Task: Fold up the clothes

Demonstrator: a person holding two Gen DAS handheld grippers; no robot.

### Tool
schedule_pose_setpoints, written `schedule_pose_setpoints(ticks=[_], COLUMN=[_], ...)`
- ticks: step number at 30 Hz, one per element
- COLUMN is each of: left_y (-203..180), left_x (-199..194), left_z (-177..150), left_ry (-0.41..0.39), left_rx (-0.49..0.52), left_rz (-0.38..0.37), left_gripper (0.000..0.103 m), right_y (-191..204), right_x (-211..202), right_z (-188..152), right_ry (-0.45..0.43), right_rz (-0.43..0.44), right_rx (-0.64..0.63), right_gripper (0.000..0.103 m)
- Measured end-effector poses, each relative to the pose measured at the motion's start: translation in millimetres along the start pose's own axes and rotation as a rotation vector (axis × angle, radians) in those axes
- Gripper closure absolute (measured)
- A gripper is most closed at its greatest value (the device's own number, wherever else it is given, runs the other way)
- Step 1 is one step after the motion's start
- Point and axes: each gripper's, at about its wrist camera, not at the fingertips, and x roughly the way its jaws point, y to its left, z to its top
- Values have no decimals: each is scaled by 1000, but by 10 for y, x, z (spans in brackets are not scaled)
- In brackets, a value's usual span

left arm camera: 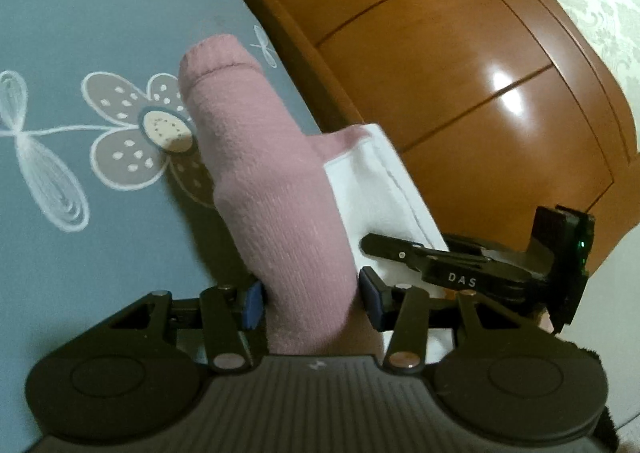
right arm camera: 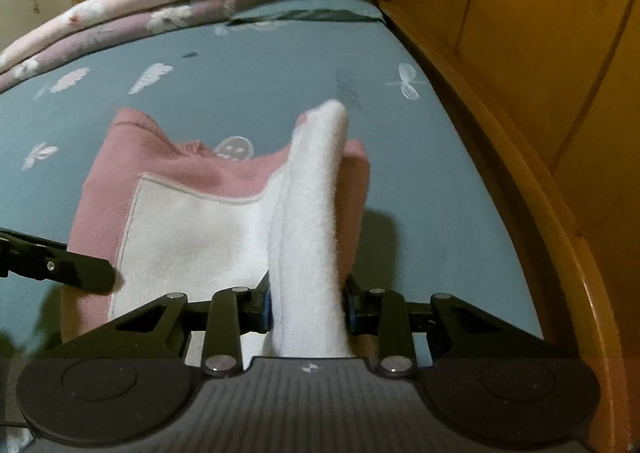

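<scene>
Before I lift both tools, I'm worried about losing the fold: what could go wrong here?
The left tool pinches a bunched pink fold of the garment, the right tool a bunched white fold; uneven lifting may skew the fold. The garment lies near the wooden bed frame and could drag against it.

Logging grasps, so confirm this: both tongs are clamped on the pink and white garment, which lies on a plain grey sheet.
One thing is wrong: the sheet is not plain. It is blue-grey with printed flowers and leaves, as the left wrist view shows. The rest holds: the left tongs pinch a pink fold of the garment, and the right tongs pinch a white one.
</scene>
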Motion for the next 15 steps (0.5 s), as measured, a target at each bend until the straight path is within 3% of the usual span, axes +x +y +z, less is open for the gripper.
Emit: schedule_pose_setpoints(ticks=[4, 8, 11, 13, 14, 15], left_y=[62, 149, 127, -11, -93, -185], left_x=[-39, -222, -499, -622, -669, -685], left_z=[-48, -67, -38, 15, 35, 47], left_ry=[10, 19, -25, -65, -82, -92], left_rx=[-3, 18, 72, 163, 212, 259], left_rz=[14, 93, 160, 181, 185, 177], left_gripper=[49, 38, 34, 32, 31, 30], right_y=[-110, -262, -374, -384, -372, -336], right_x=[146, 113, 10, -185, -278, -354], right_z=[-84, -210, -303, -361, -384, -392], right_ry=[18, -4, -40, -96, -129, -157], right_rz=[-3, -15, -31, -50, -52, -49], right_rx=[55, 155, 227, 241, 241, 232], right_gripper=[65, 40, 40, 40, 45, 57])
